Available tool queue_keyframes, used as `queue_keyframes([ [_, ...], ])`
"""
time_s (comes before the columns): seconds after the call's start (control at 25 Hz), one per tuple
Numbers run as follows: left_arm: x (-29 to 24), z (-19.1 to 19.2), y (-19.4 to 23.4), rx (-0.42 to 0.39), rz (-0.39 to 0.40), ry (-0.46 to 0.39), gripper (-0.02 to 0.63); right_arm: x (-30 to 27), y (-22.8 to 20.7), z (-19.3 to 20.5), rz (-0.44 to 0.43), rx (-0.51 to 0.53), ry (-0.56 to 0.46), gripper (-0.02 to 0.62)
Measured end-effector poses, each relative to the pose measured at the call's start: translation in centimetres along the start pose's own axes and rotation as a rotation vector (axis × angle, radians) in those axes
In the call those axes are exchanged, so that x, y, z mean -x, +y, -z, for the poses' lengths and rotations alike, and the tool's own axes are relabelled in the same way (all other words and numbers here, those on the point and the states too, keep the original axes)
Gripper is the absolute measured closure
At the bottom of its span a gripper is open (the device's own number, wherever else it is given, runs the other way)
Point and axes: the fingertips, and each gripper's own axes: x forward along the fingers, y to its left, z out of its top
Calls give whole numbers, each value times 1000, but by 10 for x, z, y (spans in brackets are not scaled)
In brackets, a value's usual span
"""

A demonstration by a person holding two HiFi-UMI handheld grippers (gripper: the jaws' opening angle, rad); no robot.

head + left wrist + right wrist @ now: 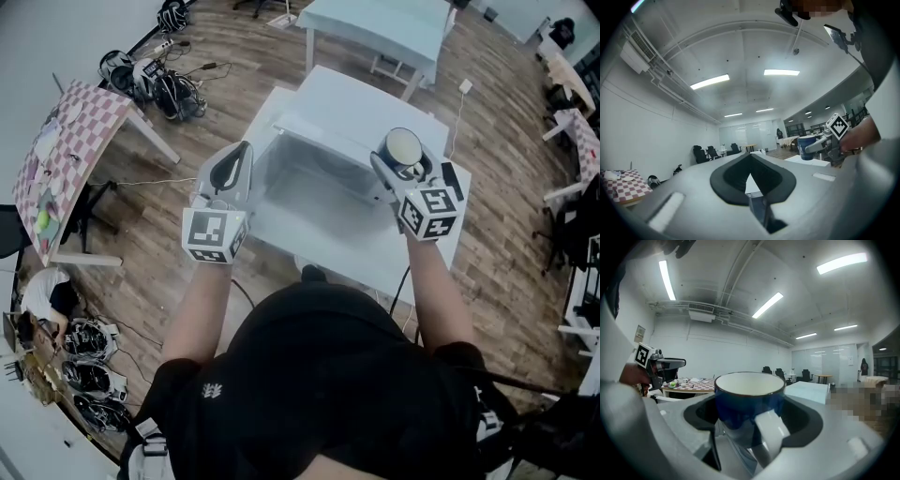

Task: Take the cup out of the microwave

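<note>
blue cup (749, 397) clear of the white microwave (323, 141), clamped in the right gripper (401, 157)

the right gripper is closed round the body of the blue cup, which sits upright with its white handle (771, 437) turned toward the gripper's camera, held above the right side of the white microwave, whose cavity stands open below. the left gripper (228, 173) hovers over the left side, jaws drawn together on nothing. the grip is on a round glazed wall, so i judge the main risk to be a slip or twist if the wrist tips or the squeeze eases. whether the blue cup holds liquid i cannot tell; if it does, a tilt would spill it. swinging low past the white microwave's top edge could knock the base.
</note>
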Motion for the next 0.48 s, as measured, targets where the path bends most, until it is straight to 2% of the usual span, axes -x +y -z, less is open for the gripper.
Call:
queue_keyframes([
  [0.48,-8,-3,-6,19,7,-4,603,0,-2,9,-7,-25,6,202],
])
